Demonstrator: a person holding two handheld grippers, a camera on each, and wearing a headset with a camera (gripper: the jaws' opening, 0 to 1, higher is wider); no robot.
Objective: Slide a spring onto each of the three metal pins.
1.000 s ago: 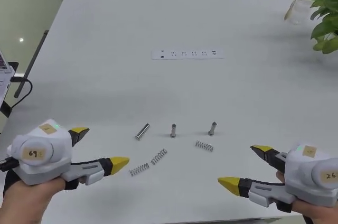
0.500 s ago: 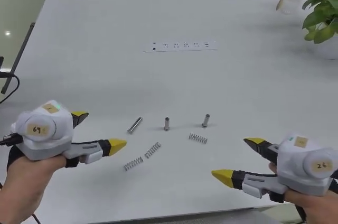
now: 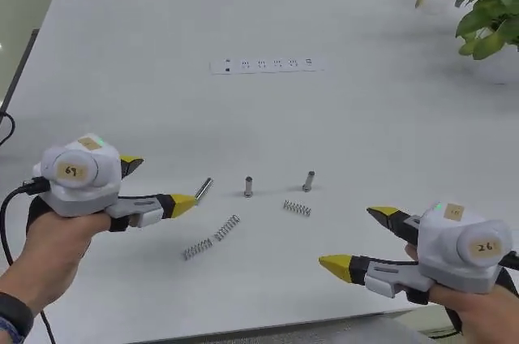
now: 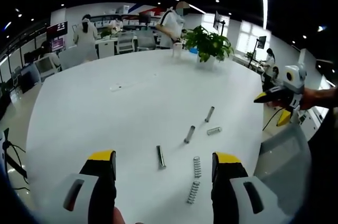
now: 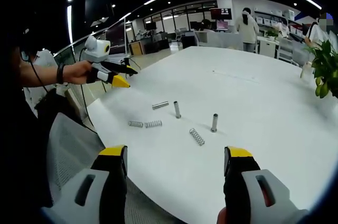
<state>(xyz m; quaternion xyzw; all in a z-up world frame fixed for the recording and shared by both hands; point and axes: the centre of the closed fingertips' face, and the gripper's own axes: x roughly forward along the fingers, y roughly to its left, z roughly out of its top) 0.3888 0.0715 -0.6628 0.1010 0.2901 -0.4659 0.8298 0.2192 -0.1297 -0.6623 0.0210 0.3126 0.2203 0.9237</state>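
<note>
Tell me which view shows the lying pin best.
The left gripper view: the lying pin sits close and whole, between the jaws. The head view shows it small, beside a jaw tip; the right gripper view shows it far off.

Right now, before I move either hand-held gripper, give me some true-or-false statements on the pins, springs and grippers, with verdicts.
All three pins stand upright. False: the left pin lies flat; the middle pin and right pin stand.
No spring sits on a pin yet. True: the springs lie loose on the table.
The left hand-held gripper holds a spring. False: it is open and empty.
The right hand-held gripper is open. True.
A power strip lies beyond the pins. True.
</note>
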